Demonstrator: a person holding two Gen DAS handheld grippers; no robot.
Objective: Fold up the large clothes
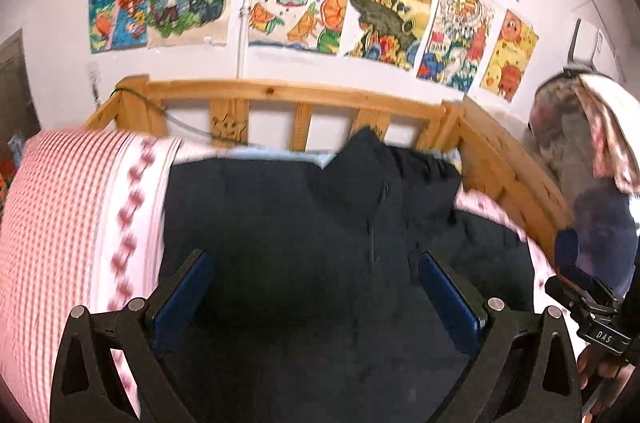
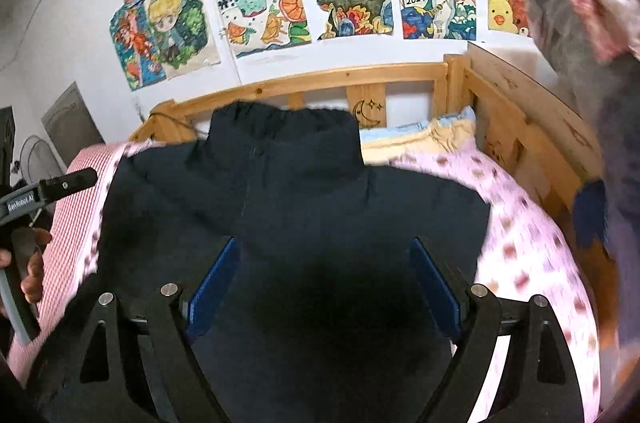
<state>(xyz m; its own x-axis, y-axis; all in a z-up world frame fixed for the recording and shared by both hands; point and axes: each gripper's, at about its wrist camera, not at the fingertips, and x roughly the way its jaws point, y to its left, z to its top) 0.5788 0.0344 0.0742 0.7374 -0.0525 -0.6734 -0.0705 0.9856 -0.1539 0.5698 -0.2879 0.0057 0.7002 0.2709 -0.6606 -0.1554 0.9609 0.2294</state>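
A large dark navy jacket (image 2: 304, 207) lies spread on the bed, collar toward the wooden headboard, front zip up the middle. In the left wrist view the same jacket (image 1: 288, 223) fills the centre, its collar bunched up near the rail. My left gripper (image 1: 316, 283) hovers open above the jacket, blue pads wide apart, nothing between them. My right gripper (image 2: 324, 275) is also open over the jacket's chest, empty. The other tool shows at each view's edge: the right one (image 1: 592, 315) and the left one (image 2: 48, 191), each in a hand.
The bed has a pink patterned sheet (image 2: 532, 255), a red-striped quilt (image 1: 52, 223) on the left and a wooden rail (image 1: 280, 95) at the back and right. Pale pillows (image 2: 424, 139) lie by the headboard. Clothes (image 2: 580, 3) hang at right. Drawings cover the wall.
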